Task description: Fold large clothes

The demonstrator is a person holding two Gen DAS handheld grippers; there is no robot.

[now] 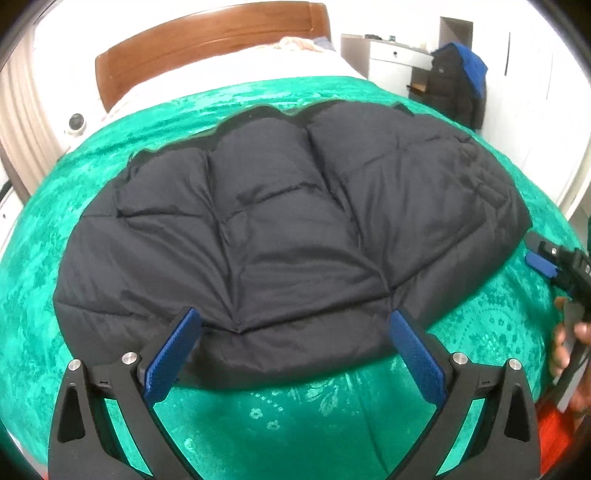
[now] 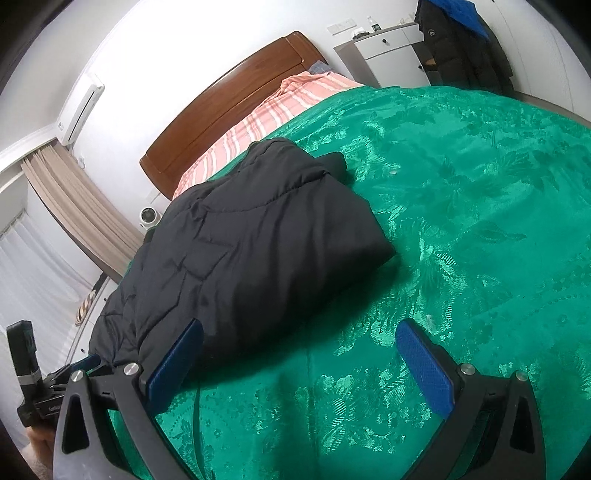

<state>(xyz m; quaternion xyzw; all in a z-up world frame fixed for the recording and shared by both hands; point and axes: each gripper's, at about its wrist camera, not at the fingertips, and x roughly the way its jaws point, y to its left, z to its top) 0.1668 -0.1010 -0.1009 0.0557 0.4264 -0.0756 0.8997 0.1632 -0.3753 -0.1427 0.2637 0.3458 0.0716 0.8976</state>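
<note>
A black quilted puffer jacket (image 1: 280,229) lies folded flat on the green bedspread (image 1: 295,413); it also shows in the right wrist view (image 2: 251,251). My left gripper (image 1: 295,321) is open and empty, hovering over the jacket's near edge. My right gripper (image 2: 299,332) is open and empty, just right of the jacket's near corner, its left finger (image 2: 177,362) over the jacket's edge. The right gripper also shows at the right edge of the left wrist view (image 1: 554,262), beside the jacket's right side.
A wooden headboard (image 1: 207,33) and striped pink bedding (image 2: 280,110) lie at the far end. A white dresser (image 2: 391,55) with a dark coat and blue garment (image 1: 458,81) hung beside it stands far right. Curtains (image 2: 74,206) hang on the left.
</note>
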